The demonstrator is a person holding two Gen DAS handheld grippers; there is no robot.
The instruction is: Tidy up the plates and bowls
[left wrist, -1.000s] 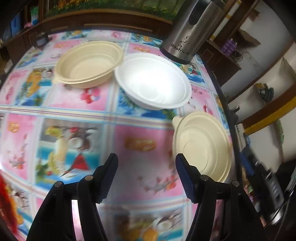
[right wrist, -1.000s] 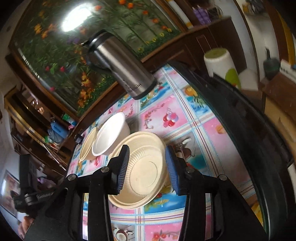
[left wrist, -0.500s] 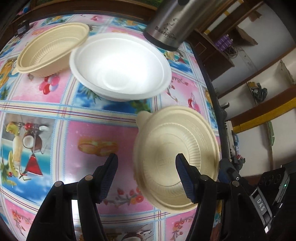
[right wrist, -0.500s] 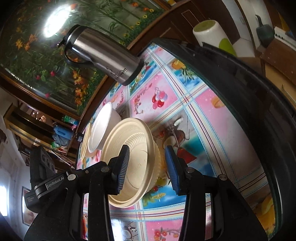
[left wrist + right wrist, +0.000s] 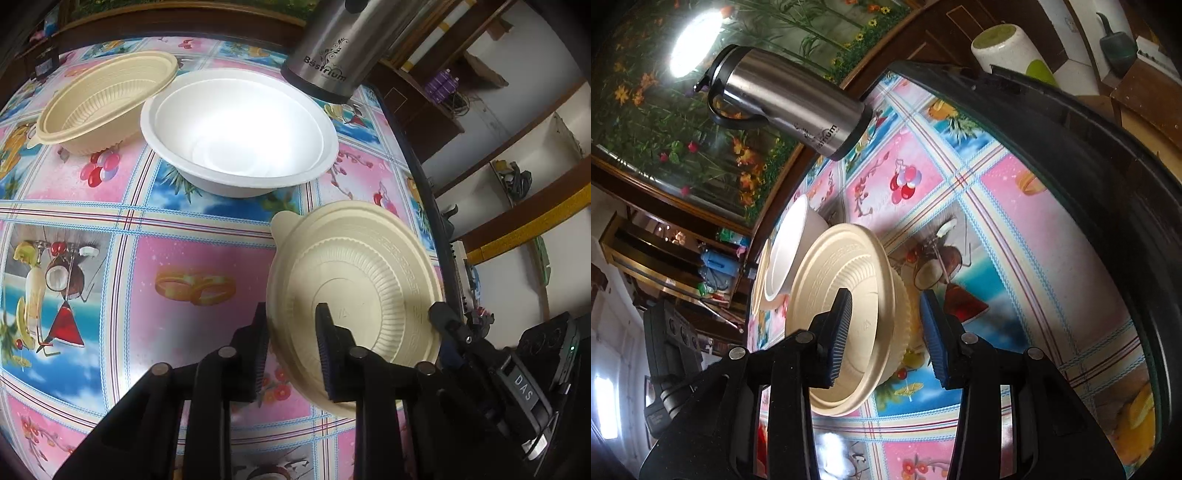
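A glossy fruit-print cloth covers the worktop (image 5: pixel 207 258), and near its right edge sits the cream lidded bowl (image 5: pixel 354 295), which over the last second has gone from lying clear ahead of both tools to being straddled by them. The left gripper (image 5: pixel 291 354) has closed in from a wide spread and now has its fingers (image 5: pixel 327 354) on either side of the lid's near rim, apparently pinching it, though contact is hard to confirm. The right gripper (image 5: pixel 886 332) has advanced too; its fingers remain spread, one over the lid and one outside the ribbed wall, not squeezing. That suggests the lid or bowl is about to be lifted for stacking. Farther back stand a white bowl (image 5: pixel 240 133) and, touching it, an open cream bowl (image 5: pixel 107 99). A steel flask (image 5: pixel 332 48) stands behind them, with a floral mural (image 5: pixel 701 110) and dark wooden shelving around the room.
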